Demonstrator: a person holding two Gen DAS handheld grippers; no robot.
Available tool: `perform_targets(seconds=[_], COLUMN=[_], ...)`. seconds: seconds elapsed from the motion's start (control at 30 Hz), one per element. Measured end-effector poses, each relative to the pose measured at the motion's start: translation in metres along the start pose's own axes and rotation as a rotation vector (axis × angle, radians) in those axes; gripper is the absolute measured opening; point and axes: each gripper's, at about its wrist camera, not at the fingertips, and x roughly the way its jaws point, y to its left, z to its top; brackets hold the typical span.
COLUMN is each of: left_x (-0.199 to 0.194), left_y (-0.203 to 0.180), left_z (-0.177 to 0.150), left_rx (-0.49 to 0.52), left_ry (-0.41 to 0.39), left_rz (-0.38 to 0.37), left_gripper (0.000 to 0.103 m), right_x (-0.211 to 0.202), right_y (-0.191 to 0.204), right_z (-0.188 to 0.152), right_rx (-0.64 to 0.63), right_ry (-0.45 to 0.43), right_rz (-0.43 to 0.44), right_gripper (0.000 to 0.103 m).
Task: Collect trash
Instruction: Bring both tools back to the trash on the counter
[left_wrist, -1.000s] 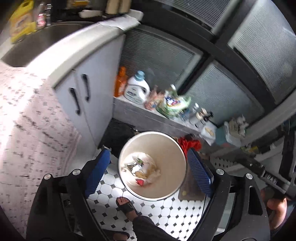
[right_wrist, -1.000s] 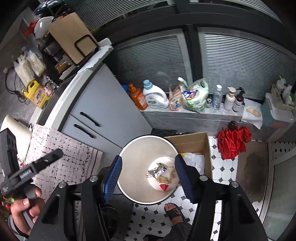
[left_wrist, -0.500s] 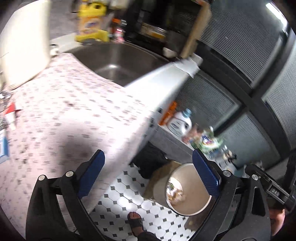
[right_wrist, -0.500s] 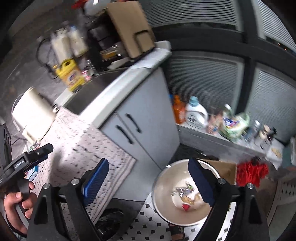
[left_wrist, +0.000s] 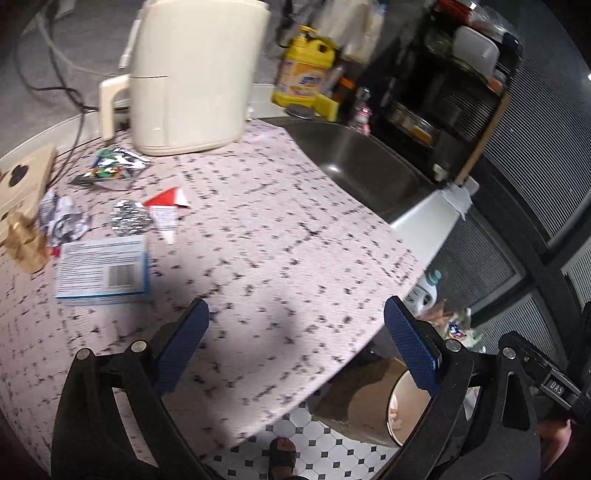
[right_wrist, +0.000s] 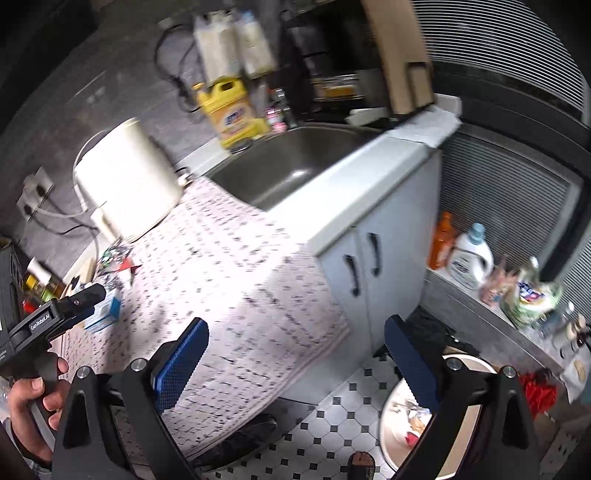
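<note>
My left gripper (left_wrist: 295, 343) is open and empty above the patterned tablecloth (left_wrist: 258, 236). Trash lies at the cloth's far left: a blue-and-white box (left_wrist: 103, 271), a red-and-white wrapper (left_wrist: 168, 206), a crumpled foil piece (left_wrist: 129, 218), a green snack wrapper (left_wrist: 110, 168), crumpled paper (left_wrist: 61, 218) and a brown paper scrap (left_wrist: 24, 240). My right gripper (right_wrist: 295, 354) is open and empty over the cloth's edge. The round bin (right_wrist: 413, 421) with trash inside stands on the floor at lower right; it also shows in the left wrist view (left_wrist: 402, 410).
A cream appliance (left_wrist: 192, 74) stands at the back of the table. A yellow jug (left_wrist: 306, 70) sits by the sink (left_wrist: 362, 166). The grey cabinet (right_wrist: 369, 258), detergent bottles (right_wrist: 469, 258) on a ledge and a cardboard box (left_wrist: 351, 398) by the bin border the tiled floor (right_wrist: 332, 417).
Both grippers swung up and left from over the bin to the table. The trash on the cloth has come into the left wrist view. Both stay open and empty.
</note>
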Motion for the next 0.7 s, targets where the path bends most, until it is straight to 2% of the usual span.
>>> perform_targets(seconds=[0.27,0.7], left_x=[-0.027,-0.064], left_y=[0.059,0.154], left_z=[0.001,-0.008], left_rx=[-0.096,-0.28], left_ry=[-0.05,-0.116], left_rz=[0.074,0.199], left_gripper=[0.095,0.095], right_x=[0.024,0.066], right_y=[0.068,0.162], right_z=[0.011,0.016], right_rx=[-0.149,-0.29], right_ry=[0.021,0.088], right_rz=[0.048,0.196], right_gripper=[0.093,0.093])
